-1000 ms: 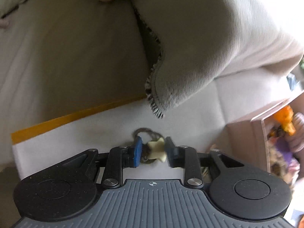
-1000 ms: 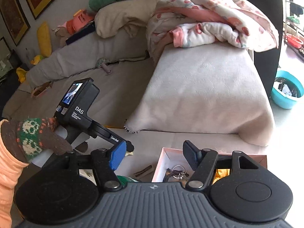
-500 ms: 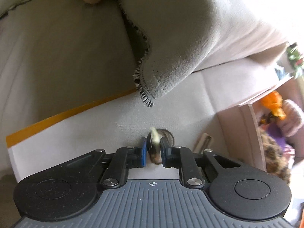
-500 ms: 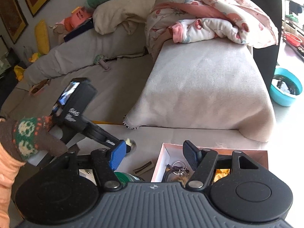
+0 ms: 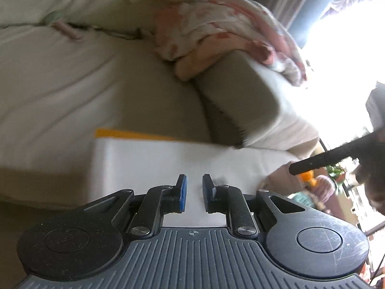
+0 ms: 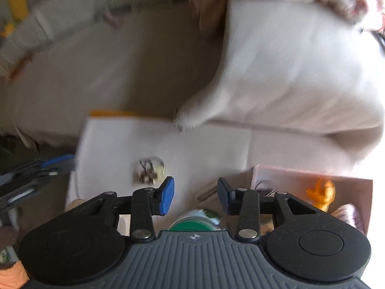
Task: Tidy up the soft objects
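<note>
Swung away from the keyring trinket point(image 6: 149, 172), which lies alone on the white sheet point(image 5: 144, 159) left of the pink box point(image 6: 349, 183), the left gripper point(image 5: 191, 193) has clenched empty, while the right gripper point(image 6: 195, 193), tilted steeply down, narrows unloaded near it, so another pickup seems needed.

White sheet point(image 6: 204, 149): middle bare, passable. Obstacles: keyring point(image 6: 149, 171) left of centre, green roll point(image 6: 196, 221) at near edge, open box point(image 6: 312, 187) on right. Fringed blanket point(image 6: 288, 72) overhangs far edge; left gripper point(image 6: 36, 175) intrudes at left.
</note>
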A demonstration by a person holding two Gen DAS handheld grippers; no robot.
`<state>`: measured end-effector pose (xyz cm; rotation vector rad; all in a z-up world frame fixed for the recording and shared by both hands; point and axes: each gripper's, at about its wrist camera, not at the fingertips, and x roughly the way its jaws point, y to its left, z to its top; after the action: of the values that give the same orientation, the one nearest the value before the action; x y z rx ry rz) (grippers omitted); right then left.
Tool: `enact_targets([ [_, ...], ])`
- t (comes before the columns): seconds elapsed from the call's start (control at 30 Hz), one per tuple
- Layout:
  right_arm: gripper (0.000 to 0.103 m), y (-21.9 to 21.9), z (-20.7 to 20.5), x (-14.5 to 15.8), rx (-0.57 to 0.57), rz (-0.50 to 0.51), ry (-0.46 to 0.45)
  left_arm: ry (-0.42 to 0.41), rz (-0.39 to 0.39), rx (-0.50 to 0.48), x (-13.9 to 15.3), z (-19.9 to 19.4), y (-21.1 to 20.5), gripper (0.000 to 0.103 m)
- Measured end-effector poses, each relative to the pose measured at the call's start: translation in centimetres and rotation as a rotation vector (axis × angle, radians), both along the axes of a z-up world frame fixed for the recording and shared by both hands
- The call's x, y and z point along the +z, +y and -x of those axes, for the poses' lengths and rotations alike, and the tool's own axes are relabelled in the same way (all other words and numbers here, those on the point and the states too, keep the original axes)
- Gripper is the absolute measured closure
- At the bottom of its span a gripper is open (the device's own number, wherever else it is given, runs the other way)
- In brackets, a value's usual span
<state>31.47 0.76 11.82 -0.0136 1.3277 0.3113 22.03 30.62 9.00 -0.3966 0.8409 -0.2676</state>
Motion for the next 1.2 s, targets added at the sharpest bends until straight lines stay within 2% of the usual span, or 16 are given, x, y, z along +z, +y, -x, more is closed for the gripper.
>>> enact_targets([
  [0.07, 0.064, 1.9, -1.0, -1.8, 0.014, 0.074, 0.060, 0.025, 0.029, 0.013, -1.3, 0.4, 2.0, 0.089],
  [0.13, 0.064, 3.5, -1.7, -3.6, 0.024, 0.140, 0.109, 0.048, 0.079, 0.019, -3.1, 1.1, 2.1, 0.089],
  [0.23, 0.064, 4.8, -2.3, -5.6, 0.018, 0.218, 0.145, 0.042, 0.146, 0.004, -4.1, 2.2, 2.9, 0.089],
  [0.4, 0.064, 4.9, -3.0, -8.3, -0.013, 0.319, 0.194, 0.016, 0.167, -0.034, -4.4, 3.0, 2.9, 0.088],
  [0.5, 0.064, 4.3, -3.2, -9.2, -0.037, 0.302, 0.220, 0.012, 0.149, -0.045, -4.5, 2.9, 2.7, 0.088],
  [0.6, 0.065, 4.5, -3.5, -9.4, -0.034, 0.287, 0.214, 0.019, 0.162, -0.036, -4.6, 3.0, 2.8, 0.088],
  [0.67, 0.070, 4.7, -3.6, -9.4, -0.033, 0.247, 0.212, 0.019, 0.161, -0.030, -4.4, 3.1, 2.8, 0.088],
  [0.77, 0.070, 5.2, -3.4, -8.2, 0.022, 0.148, 0.156, 0.020, 0.143, -0.033, -3.8, 3.1, 2.5, 0.088],
  [0.9, 0.069, 5.6, -2.5, -7.5, 0.111, 0.196, 0.114, 0.017, 0.101, -0.040, -2.6, 2.2, 1.6, 0.087],
  [1.0, 0.069, 5.1, -1.8, -8.5, 0.151, 0.218, 0.124, 0.013, 0.049, -0.061, -1.3, 0.9, 0.3, 0.087],
  [1.03, 0.070, 4.9, -1.6, -8.9, 0.154, 0.213, 0.124, 0.009, 0.028, -0.080, -0.7, 0.3, -0.4, 0.087],
  [1.1, 0.084, 4.6, -1.5, -8.5, 0.163, 0.178, 0.093, 0.001, -0.017, -0.133, 0.6, -1.1, -1.9, 0.086],
  [1.2, 0.084, 3.7, -1.0, -7.2, 0.162, 0.110, 0.046, 0.022, -0.121, -0.229, 2.2, -3.8, -5.0, 0.085],
])
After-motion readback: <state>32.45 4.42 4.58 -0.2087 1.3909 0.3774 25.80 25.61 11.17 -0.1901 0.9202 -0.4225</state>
